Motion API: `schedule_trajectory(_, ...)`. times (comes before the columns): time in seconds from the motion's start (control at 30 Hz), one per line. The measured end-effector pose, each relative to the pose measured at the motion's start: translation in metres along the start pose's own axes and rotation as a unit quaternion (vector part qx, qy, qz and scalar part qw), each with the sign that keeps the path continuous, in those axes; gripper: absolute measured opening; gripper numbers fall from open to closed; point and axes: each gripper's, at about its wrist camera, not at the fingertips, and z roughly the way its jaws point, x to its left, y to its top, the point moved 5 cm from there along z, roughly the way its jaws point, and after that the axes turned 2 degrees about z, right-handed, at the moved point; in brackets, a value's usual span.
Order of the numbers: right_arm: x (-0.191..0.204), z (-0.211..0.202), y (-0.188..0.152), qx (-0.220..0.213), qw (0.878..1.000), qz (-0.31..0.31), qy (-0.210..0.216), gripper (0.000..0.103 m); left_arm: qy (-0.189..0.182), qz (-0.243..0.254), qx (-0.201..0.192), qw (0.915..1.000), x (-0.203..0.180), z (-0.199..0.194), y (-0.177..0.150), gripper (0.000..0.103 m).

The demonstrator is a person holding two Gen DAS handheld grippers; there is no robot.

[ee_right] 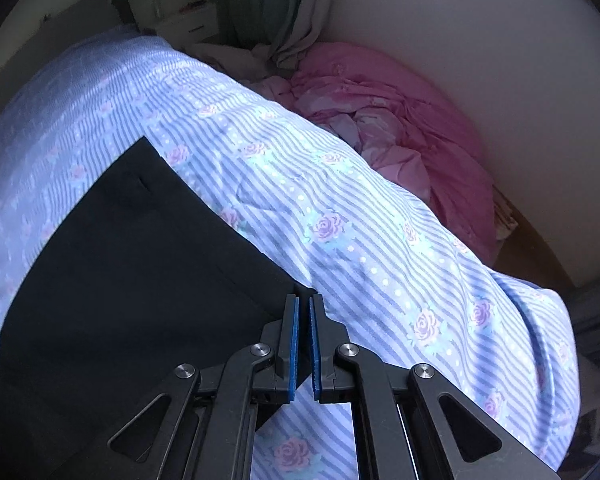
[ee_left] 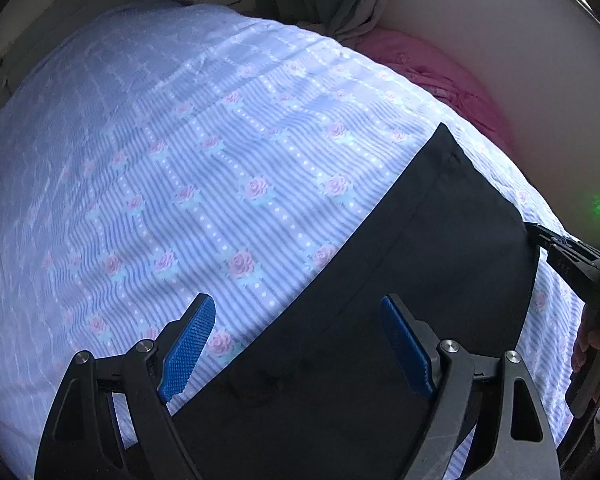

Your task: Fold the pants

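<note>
The black pants [ee_left: 412,288] lie flat on a bed with a blue striped, rose-patterned sheet [ee_left: 172,152]. My left gripper [ee_left: 296,312] is open and hovers above the pants' near left edge, holding nothing. My right gripper [ee_right: 303,300] is shut on the right edge of the pants [ee_right: 132,280]; the cloth sits between its blue pads [ee_right: 294,344]. The right gripper also shows in the left wrist view [ee_left: 540,236], at the pants' right corner.
A crumpled pink blanket [ee_right: 400,128] lies at the bed's far right against a pale wall [ee_right: 480,40]. Curtains [ee_right: 284,8] hang at the far end. The bed's right edge [ee_right: 540,320] drops off near my right gripper.
</note>
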Motion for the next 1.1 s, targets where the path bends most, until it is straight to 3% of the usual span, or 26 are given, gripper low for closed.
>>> schedule_trajectory(0.17, -0.003, 0.003, -0.002, 0.010, 1.000, -0.007, -0.019, 0.010, 0.006, -0.005, 0.003, 1.0000, 0.002, -0.007, -0.003, 0.084)
schedule_trajectory(0.2, -0.006, 0.001, -0.001, 0.008, 1.000, 0.001, -0.020, 0.016, 0.006, -0.006, 0.002, 1.0000, 0.002, -0.009, -0.003, 0.084)
schedule_trajectory(0.27, -0.021, -0.010, 0.000, 0.001, 0.998, 0.034, -0.045, 0.048, 0.002, -0.003, -0.004, 1.0000, -0.002, -0.016, -0.003, 0.085)
schedule_trajectory(0.3, -0.026, -0.016, -0.001, -0.004, 0.998, 0.045, -0.049, 0.052, 0.000, 0.000, -0.007, 1.0000, -0.003, -0.019, -0.003, 0.085)
schedule_trajectory(0.5, -0.049, -0.071, -0.012, -0.050, 0.994, 0.098, -0.008, 0.053, -0.015, 0.055, -0.039, 0.9976, -0.022, -0.035, 0.009, 0.085)
schedule_trajectory(0.63, -0.049, -0.090, -0.023, -0.070, 0.987, 0.141, 0.042, 0.053, -0.049, 0.107, -0.045, 0.9921, -0.042, -0.025, 0.037, 0.085)
schedule_trajectory(0.7, -0.044, -0.088, -0.029, -0.068, 0.983, 0.158, 0.070, 0.053, -0.051, 0.118, -0.042, 0.9908, -0.048, -0.013, 0.050, 0.085)
schedule_trajectory(0.9, -0.034, -0.064, -0.046, -0.056, 0.973, 0.201, 0.101, 0.053, -0.036, 0.145, -0.019, 0.9886, -0.058, 0.025, 0.083, 0.083)
schedule_trajectory(1.1, -0.026, -0.040, -0.036, -0.051, 0.967, 0.203, 0.146, 0.037, -0.049, 0.152, -0.010, 0.9871, -0.069, 0.045, 0.100, 0.082)
